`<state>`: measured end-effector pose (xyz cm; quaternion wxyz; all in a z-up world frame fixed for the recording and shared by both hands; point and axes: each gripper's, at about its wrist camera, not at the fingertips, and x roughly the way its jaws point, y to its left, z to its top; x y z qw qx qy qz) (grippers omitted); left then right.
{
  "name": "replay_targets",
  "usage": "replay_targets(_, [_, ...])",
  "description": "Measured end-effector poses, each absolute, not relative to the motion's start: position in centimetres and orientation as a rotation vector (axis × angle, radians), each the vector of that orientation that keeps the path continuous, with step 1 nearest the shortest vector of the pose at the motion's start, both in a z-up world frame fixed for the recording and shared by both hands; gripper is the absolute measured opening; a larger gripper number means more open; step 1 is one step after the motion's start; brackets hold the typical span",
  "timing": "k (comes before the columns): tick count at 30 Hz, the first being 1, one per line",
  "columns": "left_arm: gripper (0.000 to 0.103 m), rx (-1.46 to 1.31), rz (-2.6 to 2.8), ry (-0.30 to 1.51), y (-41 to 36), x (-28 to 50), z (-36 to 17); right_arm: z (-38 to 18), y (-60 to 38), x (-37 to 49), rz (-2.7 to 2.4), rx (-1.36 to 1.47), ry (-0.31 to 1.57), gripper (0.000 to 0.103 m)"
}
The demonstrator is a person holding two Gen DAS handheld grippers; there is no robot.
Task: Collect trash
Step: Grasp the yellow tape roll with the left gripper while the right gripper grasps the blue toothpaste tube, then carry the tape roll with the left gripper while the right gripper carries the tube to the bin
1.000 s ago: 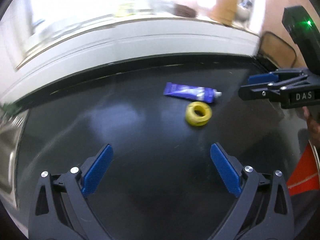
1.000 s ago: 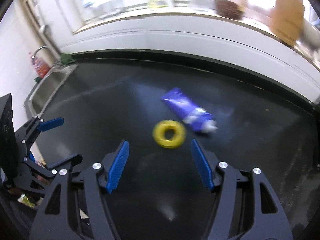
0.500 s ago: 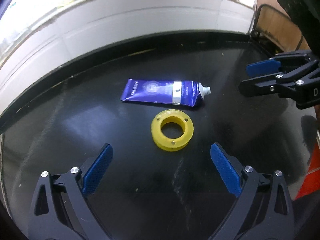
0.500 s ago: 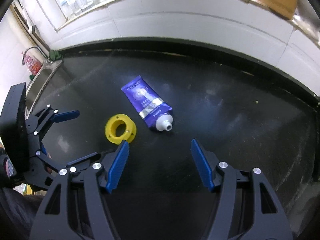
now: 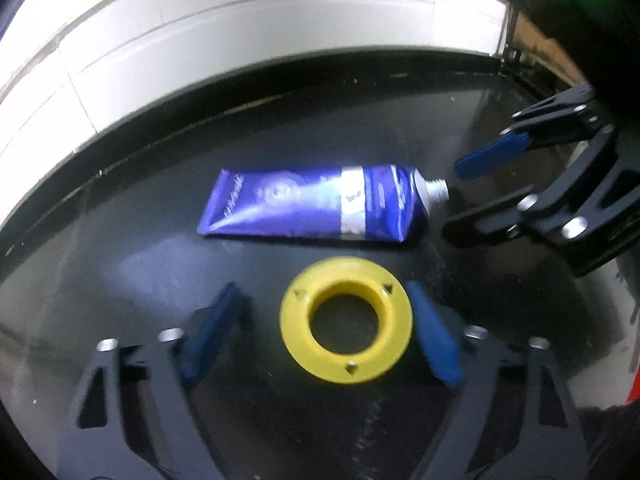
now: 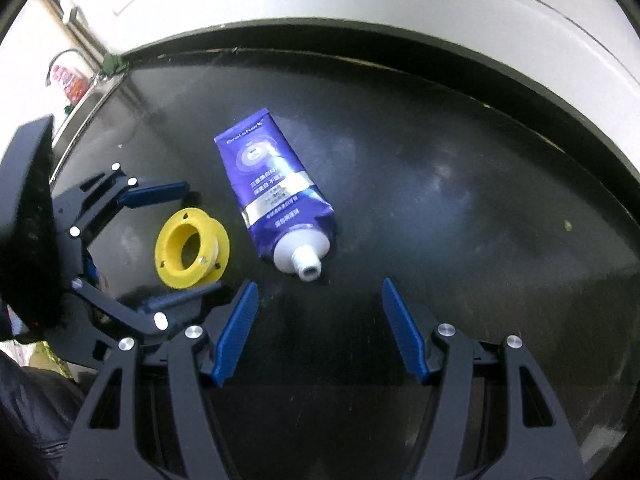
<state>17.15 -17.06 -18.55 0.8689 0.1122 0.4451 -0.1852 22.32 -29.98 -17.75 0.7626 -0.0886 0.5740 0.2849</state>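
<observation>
A yellow plastic spool [image 5: 346, 320] [image 6: 188, 252] lies flat on the black counter [image 5: 120, 272]. Just behind it lies a blue uncapped tube [image 5: 316, 204] [image 6: 272, 184]. My left gripper [image 5: 324, 336] [image 6: 202, 238] straddles the spool and its jaws are closing. The right pad is at the spool's rim, while a gap shows on the left side. My right gripper [image 6: 320, 320] [image 5: 456, 200] stands open with nothing between its fingers. The tube's white nozzle lies just ahead of the gap.
A white tiled wall [image 5: 240, 40] runs along the back of the counter. A metal sink [image 6: 80, 104] with a tap sits at the counter's far left end. Beyond the right end are a brown box [image 5: 536, 52] and something red [image 5: 634, 360].
Both grippers have come down and forward onto the two items, which now look much larger. The left jaws have narrowed around the spool. The right jaws kept their width.
</observation>
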Motion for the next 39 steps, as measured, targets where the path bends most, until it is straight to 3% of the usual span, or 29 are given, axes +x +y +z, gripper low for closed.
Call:
replay_targets(1, [0.055,0.240,-0.389,0.925,-17.0,17.3,-18.4,-17.9,-29.7,22.5,0.633,-0.203,1.246,0.063])
replay_targets(14, [0.054,0.071,-0.220,1.004,-10.6,17.7,-17.6,-18.7,-22.9,24.3,0.781,-0.467,1.083,0.063])
replay_targets(16, [0.055,0.050,-0.195,1.005,-9.7,17.8,-17.3,-18.6,-22.8,24.5,0.783,-0.465,1.084,0.055])
replay_targets(19, [0.054,0.051,-0.175,0.994,-9.0,17.6,-16.6,-18.5,-22.8,24.4,0.773,-0.475,1.093,0.052])
replay_targets(39, [0.054,0.059,-0.101,0.911,-5.5,10.8,-11.0,-10.7,-20.9,18.1,0.626,-0.302,1.052,0.052])
